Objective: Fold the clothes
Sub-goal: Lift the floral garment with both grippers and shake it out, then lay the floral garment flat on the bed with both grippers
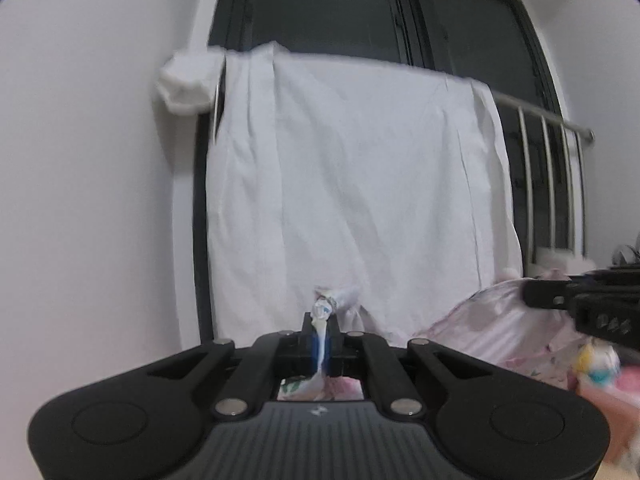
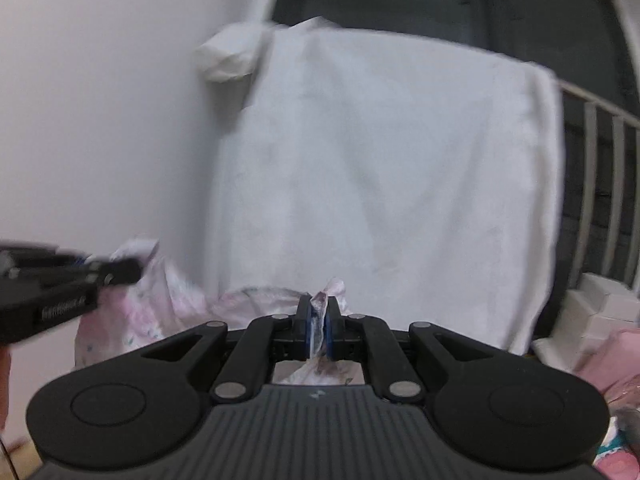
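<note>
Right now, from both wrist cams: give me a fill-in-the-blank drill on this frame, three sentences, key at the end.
1. Both the left gripper and the right gripper are shut on the pale pink printed garment, so it is held at ____ points.
2. The large white sheet hangs over a metal ____.
3. The window behind that sheet looks ____.

Missing words: two; rail; dark

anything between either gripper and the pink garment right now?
Nothing visible. The left gripper and the right gripper are each shut directly on an edge of the pink floral garment; the white sheet hangs behind it.
</note>
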### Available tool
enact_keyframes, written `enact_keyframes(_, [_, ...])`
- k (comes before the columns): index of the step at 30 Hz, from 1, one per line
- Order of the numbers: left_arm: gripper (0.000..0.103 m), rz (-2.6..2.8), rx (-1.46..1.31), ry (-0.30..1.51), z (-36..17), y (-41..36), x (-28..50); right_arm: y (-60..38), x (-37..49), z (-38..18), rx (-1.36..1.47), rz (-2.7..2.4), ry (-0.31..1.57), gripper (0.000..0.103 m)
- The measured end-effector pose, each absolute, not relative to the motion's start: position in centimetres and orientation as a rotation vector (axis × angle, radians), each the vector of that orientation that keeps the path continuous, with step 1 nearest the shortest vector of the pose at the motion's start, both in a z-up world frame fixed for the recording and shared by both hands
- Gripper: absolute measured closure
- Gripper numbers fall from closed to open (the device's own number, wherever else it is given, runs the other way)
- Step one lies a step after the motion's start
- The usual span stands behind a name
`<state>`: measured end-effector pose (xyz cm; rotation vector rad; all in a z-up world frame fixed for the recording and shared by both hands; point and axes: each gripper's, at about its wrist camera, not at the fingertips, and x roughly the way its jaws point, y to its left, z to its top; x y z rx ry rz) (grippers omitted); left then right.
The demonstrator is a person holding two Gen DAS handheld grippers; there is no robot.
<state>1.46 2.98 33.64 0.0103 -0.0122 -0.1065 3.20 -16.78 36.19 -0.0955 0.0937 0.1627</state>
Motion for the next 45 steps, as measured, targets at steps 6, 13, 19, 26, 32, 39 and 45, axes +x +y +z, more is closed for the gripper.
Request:
enact_keyframes(6, [0.101,-0.155,0.032,-0.366,36.5,2.2,-8.0,-19.9,-7.1,41.1,-0.100,0.202,-0.209,0.097])
enact_keyframes(13, [0.058,-0.170,-0.003,-0.025,18.0,2.1,-15.6,-20.9,-15.9,28.3,-0.234,0.212,-0.013,0.096])
enact_keyframes(19, [0.055,-0.315,-0.025,0.407,1.8,5.2,-21.4,-23.1,-19.2,9.9,-0.242,0.382,0.525,0.056])
enact_keyframes(26, [0.034,-0.383,-0.078,0.561,6.0,4.9,-14.7,-28.0,-14.3,8.7,-0.010,0.389,0.537,0.042])
enact_keyframes(32, [0.082,-0.385,-0.047,0.770,5.1,-0.4,-5.6,-26.1,-5.8,6.4,-0.027,0.407,0.673,0.042])
enact_keyframes(39, [0.103,-0.441,-0.184,0.521,5.7,2.2,-9.9,-26.4,-5.3,4.9,0.072,0.447,0.715,0.043])
enact_keyframes(45, [0.095,-0.484,-0.223,0.427,1.6,8.3,-22.0,-28.0,-11.7,6.4,0.077,0.476,0.627,0.043])
